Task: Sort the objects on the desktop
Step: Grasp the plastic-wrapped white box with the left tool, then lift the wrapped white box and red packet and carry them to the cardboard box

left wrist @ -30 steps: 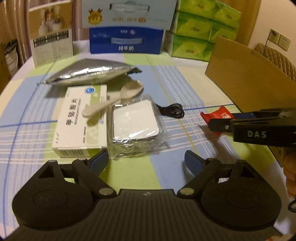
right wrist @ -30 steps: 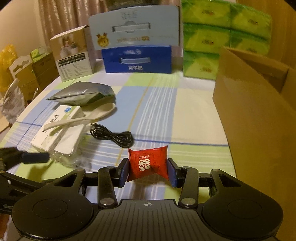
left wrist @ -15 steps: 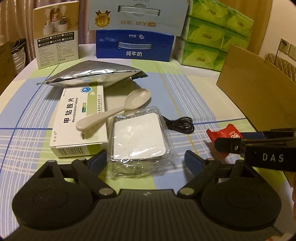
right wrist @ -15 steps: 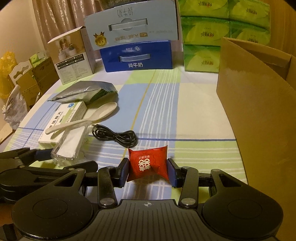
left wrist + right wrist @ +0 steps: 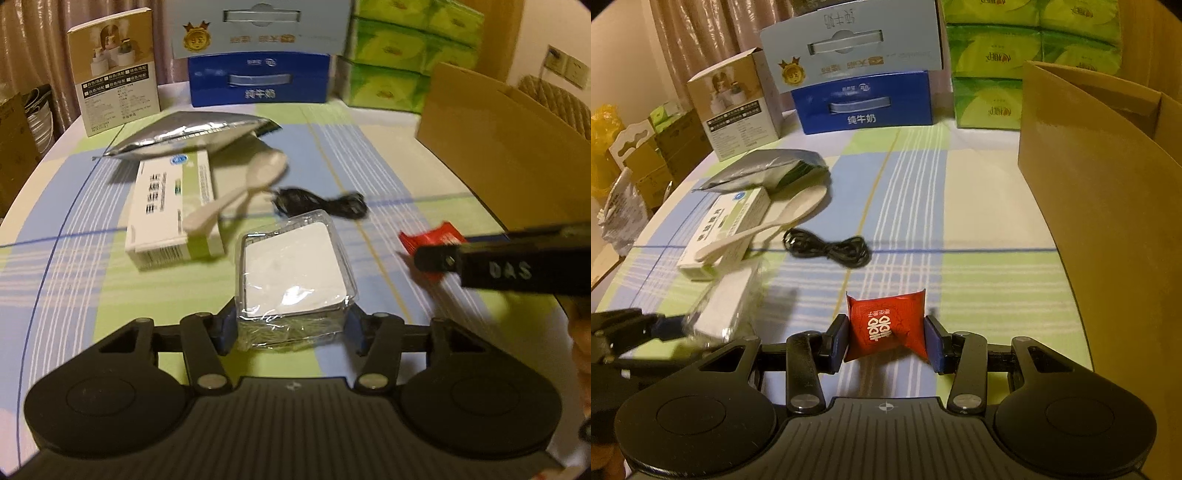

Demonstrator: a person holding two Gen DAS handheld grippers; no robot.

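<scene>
Left gripper [image 5: 291,328] clamps the clear box [image 5: 295,280], long axis pointing toward the cable [image 5: 321,206]; right gripper [image 5: 886,341] grips the red packet [image 5: 886,325].

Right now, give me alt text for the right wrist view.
The right claw pinches a red packet above a plaid tablecloth. Left lie a black cable, spoon and pillbox; a cardboard box stands right.
</scene>
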